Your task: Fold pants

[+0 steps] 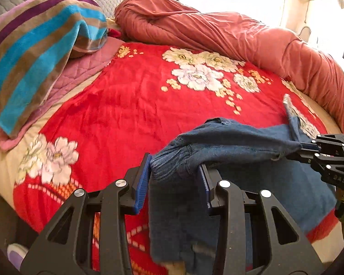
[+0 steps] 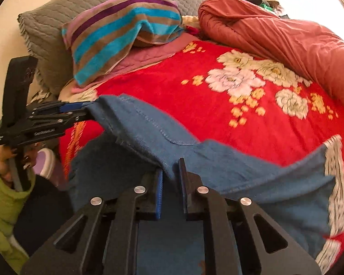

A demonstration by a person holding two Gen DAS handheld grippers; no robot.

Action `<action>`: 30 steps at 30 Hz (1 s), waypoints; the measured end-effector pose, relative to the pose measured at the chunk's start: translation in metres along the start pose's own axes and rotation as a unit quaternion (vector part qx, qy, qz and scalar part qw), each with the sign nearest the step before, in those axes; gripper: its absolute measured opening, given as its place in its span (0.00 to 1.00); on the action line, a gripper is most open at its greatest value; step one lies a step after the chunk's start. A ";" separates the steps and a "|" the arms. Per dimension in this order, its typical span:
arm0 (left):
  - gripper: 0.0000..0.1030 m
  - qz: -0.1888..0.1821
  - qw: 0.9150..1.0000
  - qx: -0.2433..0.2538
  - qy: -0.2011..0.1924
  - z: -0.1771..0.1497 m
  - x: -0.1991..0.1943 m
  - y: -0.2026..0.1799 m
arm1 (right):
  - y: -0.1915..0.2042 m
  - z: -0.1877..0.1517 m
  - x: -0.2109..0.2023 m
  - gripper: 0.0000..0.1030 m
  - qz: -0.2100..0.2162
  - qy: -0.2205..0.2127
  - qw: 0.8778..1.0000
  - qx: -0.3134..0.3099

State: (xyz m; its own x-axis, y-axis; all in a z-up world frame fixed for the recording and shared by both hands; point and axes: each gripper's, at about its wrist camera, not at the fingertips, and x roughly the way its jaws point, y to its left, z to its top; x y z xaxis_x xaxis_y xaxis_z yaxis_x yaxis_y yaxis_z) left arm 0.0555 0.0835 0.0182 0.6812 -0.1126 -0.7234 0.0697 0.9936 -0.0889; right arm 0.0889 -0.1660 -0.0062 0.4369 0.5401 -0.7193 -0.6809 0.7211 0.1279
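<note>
A pair of blue denim pants (image 1: 229, 142) hangs lifted above a bed, stretched between two handheld grippers. The red floral blanket (image 1: 130, 105) covering the bed serves as the landmark here.

The left gripper (image 1: 175, 171) sits over the near edge of the blanket, its blue-padded fingers (image 1: 141, 183) pinching a bunched part of the pants at the waistband, with the fabric draping down below them toward the camera. In the right wrist view, the same gripper (image 2: 89, 110) appears at the blanket's left edge, held by a hand (image 2: 4, 162) in a green sleeve (image 2: 2, 197).

The right gripper (image 2: 170, 176) is pressed together on a fold of the denim, also over the blanket's near edge (its jaws are nearly touching, with only thin cloth between them). In the left wrist view it (image 1: 303, 147) clamps the pants at the blanket's right side. A pale patterned lining (image 2: 337, 183) shows at the pants' far right end.

At the far side of the blanket lies a rumpled rust-coloured duvet (image 1: 229, 32). At the blanket's far left corner, a striped towel (image 1: 41, 45) in turquoise, brown and purple is draped over a pink quilted pillow (image 1: 84, 68), with grey quilted pillows (image 2: 64, 11) behind.
</note>
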 end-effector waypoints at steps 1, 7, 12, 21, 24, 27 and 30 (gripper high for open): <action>0.29 -0.003 1.000 -0.001 0.002 -0.005 -0.003 0.000 | 0.005 -0.005 -0.004 0.11 0.002 0.003 1.000 -0.002; 0.29 -0.011 1.000 0.002 0.015 -0.034 -0.021 -0.002 | 0.035 -0.037 -0.018 0.11 0.012 0.033 0.999 -0.021; 0.29 -0.010 1.000 0.006 0.024 -0.053 -0.030 -0.002 | 0.054 -0.059 -0.023 0.11 0.027 0.053 0.998 -0.017; 0.30 -0.014 0.999 -0.003 0.051 -0.074 -0.029 0.002 | 0.074 -0.085 -0.012 0.11 0.031 0.089 0.995 -0.026; 0.32 -0.013 0.998 -0.010 0.058 -0.079 -0.030 0.005 | 0.076 -0.092 -0.008 0.11 0.037 0.097 0.994 -0.022; 0.32 -0.008 0.998 -0.013 0.062 -0.085 -0.035 0.007 | 0.077 -0.094 -0.006 0.11 0.043 0.098 0.994 -0.016; 0.32 0.006 0.998 -0.009 0.059 -0.090 -0.045 0.007 | 0.078 -0.095 -0.004 0.12 0.046 0.099 0.994 -0.016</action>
State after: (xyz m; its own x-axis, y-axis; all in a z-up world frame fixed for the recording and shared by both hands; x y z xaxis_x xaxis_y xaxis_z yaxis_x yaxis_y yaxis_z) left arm -0.0399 0.0945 -0.0114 0.5911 -0.1017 -0.8001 0.0479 0.9947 -0.0911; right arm -0.0220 -0.1530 -0.0581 0.2497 0.5058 -0.8257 -0.7327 0.6562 0.1804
